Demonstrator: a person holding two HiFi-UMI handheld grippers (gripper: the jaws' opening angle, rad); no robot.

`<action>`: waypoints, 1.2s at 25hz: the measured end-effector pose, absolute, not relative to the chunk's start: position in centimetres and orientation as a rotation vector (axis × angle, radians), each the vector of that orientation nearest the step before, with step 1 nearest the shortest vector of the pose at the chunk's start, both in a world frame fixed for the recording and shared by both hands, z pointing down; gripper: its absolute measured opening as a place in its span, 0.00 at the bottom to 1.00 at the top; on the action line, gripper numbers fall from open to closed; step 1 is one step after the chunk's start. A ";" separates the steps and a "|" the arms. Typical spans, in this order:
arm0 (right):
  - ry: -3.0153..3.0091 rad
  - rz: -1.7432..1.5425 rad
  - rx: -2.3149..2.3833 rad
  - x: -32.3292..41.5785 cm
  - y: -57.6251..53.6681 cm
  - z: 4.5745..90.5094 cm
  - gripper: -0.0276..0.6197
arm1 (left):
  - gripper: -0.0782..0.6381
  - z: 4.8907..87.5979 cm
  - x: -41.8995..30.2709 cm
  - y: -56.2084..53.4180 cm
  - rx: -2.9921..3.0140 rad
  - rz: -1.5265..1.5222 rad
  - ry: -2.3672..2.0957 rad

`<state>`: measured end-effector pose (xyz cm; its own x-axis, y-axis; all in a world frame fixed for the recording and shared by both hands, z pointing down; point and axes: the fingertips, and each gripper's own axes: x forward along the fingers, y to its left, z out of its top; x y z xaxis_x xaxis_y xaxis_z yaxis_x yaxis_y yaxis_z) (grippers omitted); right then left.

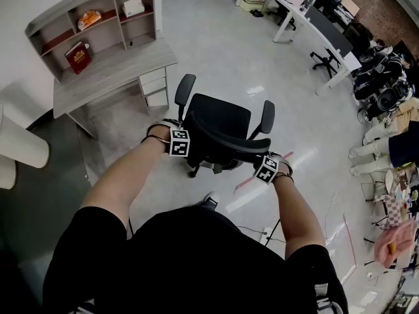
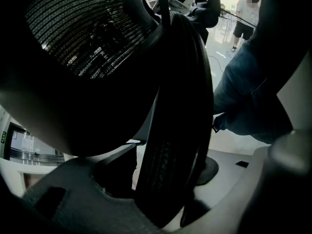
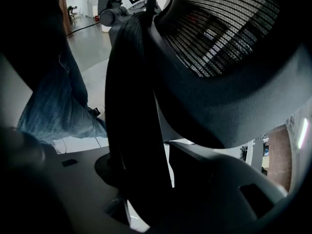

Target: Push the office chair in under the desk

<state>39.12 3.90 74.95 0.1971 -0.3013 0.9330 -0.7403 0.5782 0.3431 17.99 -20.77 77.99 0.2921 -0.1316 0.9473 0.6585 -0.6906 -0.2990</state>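
Observation:
A black office chair (image 1: pixel 221 118) stands on the pale floor with its seat facing a grey desk (image 1: pixel 114 70) at the upper left, a gap of floor between them. I hold its curved backrest (image 1: pixel 229 146) from behind with both hands. My left gripper (image 1: pixel 185 142) is shut on the backrest's left end, whose dark rim (image 2: pixel 173 130) fills the space between the jaws. At the right end my right gripper (image 1: pixel 267 167) is shut on the same rim (image 3: pixel 134 111). The mesh back (image 3: pixel 219 28) looms over both gripper views.
The desk carries a shelf unit with a red book (image 1: pixel 78 56) and a white box (image 1: pixel 133 6), and has a drawer unit (image 1: pixel 154 87) at its right end. Long white tables (image 1: pixel 294 15) and another chair (image 1: pixel 325 61) stand far back. Seated people (image 1: pixel 386 142) are at the right.

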 end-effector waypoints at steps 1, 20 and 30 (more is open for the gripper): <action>-1.388 0.385 0.973 38.8 4.0 74.9 0.36 | 0.48 77.9 17.7 -20.7 -1.879 -1.465 -0.471; -1.456 0.265 0.913 28.1 -0.7 74.8 0.36 | 0.47 77.7 4.1 -22.0 -1.951 -1.522 -0.357; -1.530 0.149 0.805 21.2 -6.3 74.8 0.36 | 0.47 77.8 -5.7 -23.5 -2.020 -1.605 -0.215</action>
<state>21.16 -6.25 74.83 0.0864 -0.3914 0.9162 -0.5603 0.7413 0.3695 -5.67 -23.55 77.78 0.2758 -0.2060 0.9389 0.4455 -0.8382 -0.3147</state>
